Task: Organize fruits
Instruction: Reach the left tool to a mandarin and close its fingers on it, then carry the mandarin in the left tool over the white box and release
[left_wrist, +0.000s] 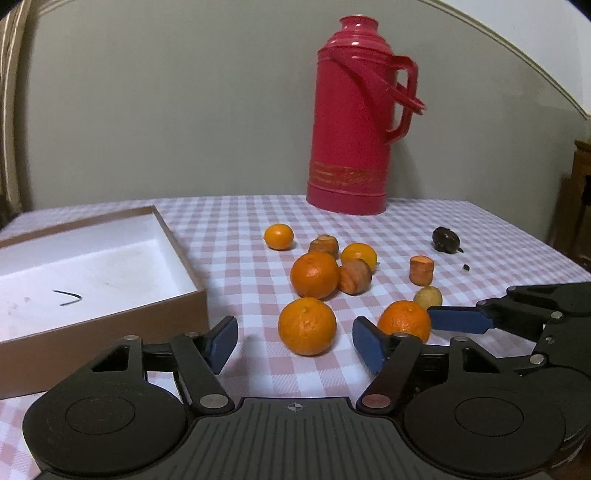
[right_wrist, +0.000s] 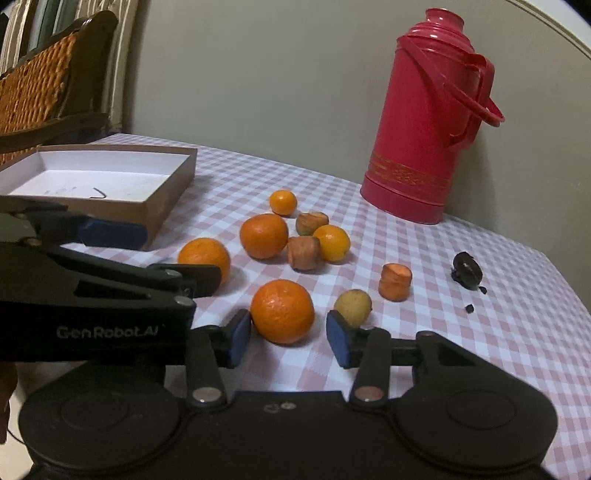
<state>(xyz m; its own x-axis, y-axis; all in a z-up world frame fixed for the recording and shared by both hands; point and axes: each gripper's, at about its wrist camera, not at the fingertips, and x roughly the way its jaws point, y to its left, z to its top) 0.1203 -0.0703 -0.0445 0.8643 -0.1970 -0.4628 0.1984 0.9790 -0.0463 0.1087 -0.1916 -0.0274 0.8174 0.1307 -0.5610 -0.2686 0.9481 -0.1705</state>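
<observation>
Jaws, left gripper (left_wrist: 294, 341): spread wide and empty; an orange (left_wrist: 307, 320) on the bench is framed between the blue pads, untouched.
Jaws, right gripper (right_wrist: 289, 341): also parted with nothing gripped; a second orange (right_wrist: 282, 311) is bracketed, the left pad just beside its skin, contact not certain.
Reason for pose: both tools are judged to be lined up low for a pick of the nearest fruit on each side.
Fruit: 3 large oranges and 2 smaller ones are clustered mid-bench among carrot-like stubs (left_wrist: 420, 270) and a small yellowish fruit (right_wrist: 352, 306).
Box (left_wrist: 192, 291): open, brown-walled, white inside, no fruit in it; it is set at the left, close to the pile, judged to be the destination.
Flask (left_wrist: 356, 118): a red vacuum flask stands upright at the back, well apart from the fruit.
Bench (right_wrist: 480, 350): covered by pink-and-white check cloth.
Writing: "GenRobot.AI" is read on the left gripper's body in the right wrist view; the gold band on the flask is not legible.
</observation>
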